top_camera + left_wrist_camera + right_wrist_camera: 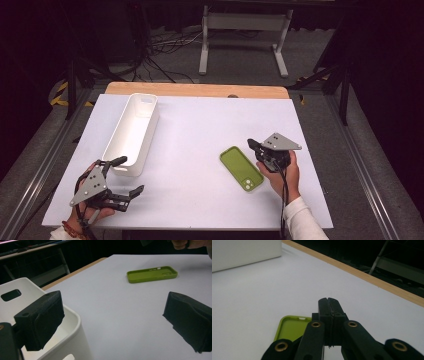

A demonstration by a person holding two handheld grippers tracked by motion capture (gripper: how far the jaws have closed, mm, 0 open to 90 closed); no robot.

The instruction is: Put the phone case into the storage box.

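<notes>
A green phone case (241,168) lies open side up on the white table (200,130), right of centre; the left gripper view shows this case (152,274) farther off, and the right gripper view shows its end (291,327). My right gripper (253,145) hovers just right of the case, its jaws pressed together on nothing (328,302). My left gripper (127,175) is at the table's front left, open, one jaw at the near end of a white bin (131,132). In its own view my left gripper (112,320) stands wide open and empty.
The long white bin (72,322) stands along the table's left side, empty as far as I can see. A wooden strip (197,90) edges the table's far side. Beyond it are cables and a white stand (245,35) on the floor.
</notes>
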